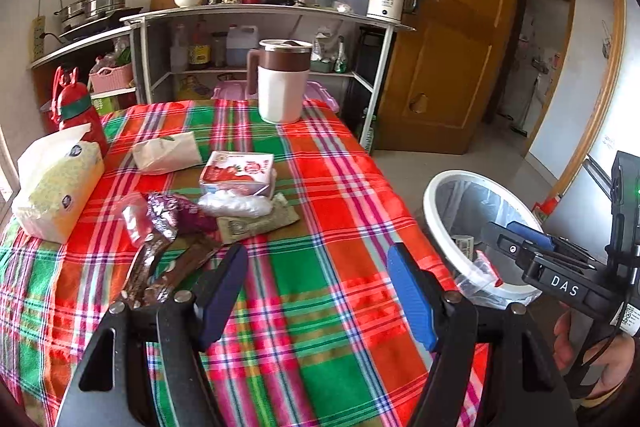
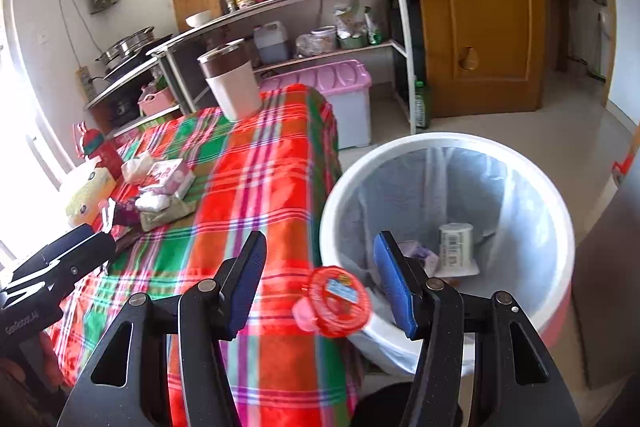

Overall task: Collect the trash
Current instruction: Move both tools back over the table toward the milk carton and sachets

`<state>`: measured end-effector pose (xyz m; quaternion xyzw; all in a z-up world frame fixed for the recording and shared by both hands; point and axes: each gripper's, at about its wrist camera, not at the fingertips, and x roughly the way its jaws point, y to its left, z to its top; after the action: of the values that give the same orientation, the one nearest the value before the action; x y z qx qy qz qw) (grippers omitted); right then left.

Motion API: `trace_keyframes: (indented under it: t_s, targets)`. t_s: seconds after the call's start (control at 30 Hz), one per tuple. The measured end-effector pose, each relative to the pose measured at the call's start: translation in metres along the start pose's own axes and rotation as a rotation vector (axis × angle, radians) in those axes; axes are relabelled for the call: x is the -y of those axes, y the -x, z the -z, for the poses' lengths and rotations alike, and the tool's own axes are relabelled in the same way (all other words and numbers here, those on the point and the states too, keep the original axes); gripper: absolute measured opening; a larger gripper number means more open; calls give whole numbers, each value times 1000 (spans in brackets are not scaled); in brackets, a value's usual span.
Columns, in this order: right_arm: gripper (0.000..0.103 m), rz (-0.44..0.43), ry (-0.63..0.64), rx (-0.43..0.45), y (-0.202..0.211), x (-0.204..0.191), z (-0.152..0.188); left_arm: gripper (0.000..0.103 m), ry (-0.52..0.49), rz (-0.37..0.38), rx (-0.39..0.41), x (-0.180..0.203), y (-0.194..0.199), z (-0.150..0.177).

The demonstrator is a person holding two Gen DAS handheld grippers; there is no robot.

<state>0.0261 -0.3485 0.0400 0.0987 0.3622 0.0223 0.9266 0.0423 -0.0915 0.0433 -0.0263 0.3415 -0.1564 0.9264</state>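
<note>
Trash partly collected; a heap is left on the bench.
A carton (image 2: pixel 456 245) is seen in the bin (image 2: pixel 340 187); a red lid (image 2: pixel 334 303) hangs between the wide right claw (image 2: pixel 320 285); wrappers (image 1: pixel 168 219) lie before the wide, empty left claw (image 1: pixel 316 291), near the bench's left edge.

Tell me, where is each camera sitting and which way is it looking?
Left wrist: sits on the left gripper, looking forward and down across the checked table at the wrappers; its own open fingers show, plus the right gripper and the right hand.
Right wrist: sits on the right gripper, looking down past the table's edge into the trash bin; its own fingers show, plus the left gripper at the left.
Shared: the table, the bin, the white-and-brown mug.
</note>
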Motion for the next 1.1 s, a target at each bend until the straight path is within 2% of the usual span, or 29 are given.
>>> trace_keyframes:
  t_s: [0.23,0.57,0.73,1.1]
  targets:
    - [59,-49,43,-26,-23,-34,-3,74,86,-83,-15,-58,1,9]
    - [61,-117,125,-74,-67,-86,-16,74,146,-144,-56,-115,-11,18]
    - [62,-124,195,-65,-88,-112,-31,74,147,-149,-84,-130,-22,19]
    - [66,-276,324,-127,-151,-152,-65,77,140,-108,-156,-140,-51,14]
